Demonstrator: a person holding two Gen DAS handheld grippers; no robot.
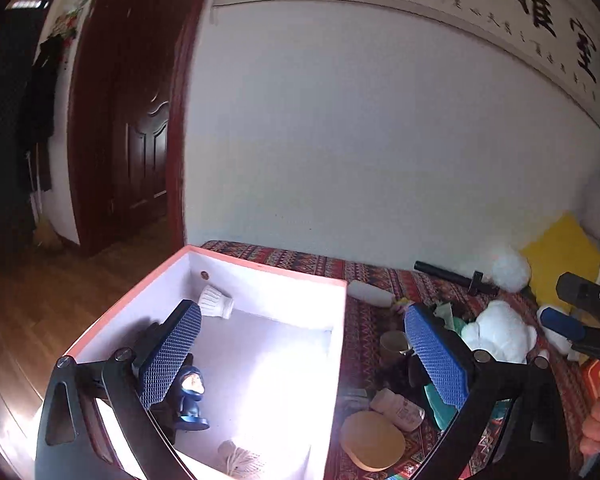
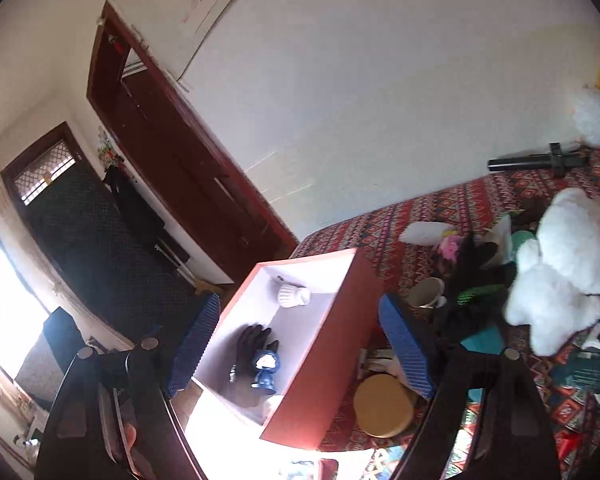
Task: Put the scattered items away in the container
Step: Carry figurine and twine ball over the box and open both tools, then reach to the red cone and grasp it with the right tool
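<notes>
The box [image 1: 260, 280], white inside and orange-red outside, is taken as the landmark. Inside it are seen a white bulb [image 1: 216, 300] at the far wall, a blue figurine [image 1: 192, 396] and a black glove [image 2: 250, 346]. Just right of the box, on the patterned cloth [image 1: 380, 276], lie a round tan lid [image 1: 372, 440], a cup [image 1: 394, 344] and a white plush toy [image 1: 496, 336]. The left tool [image 1: 300, 356] is spread wide over the box, empty. The right tool [image 2: 300, 344] is likewise held wide, with nothing gripped.

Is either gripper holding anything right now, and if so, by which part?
Nothing is held. The left gripper and right gripper both have their jaws standing open and empty above the box; the blue figurine already sits inside.
</notes>
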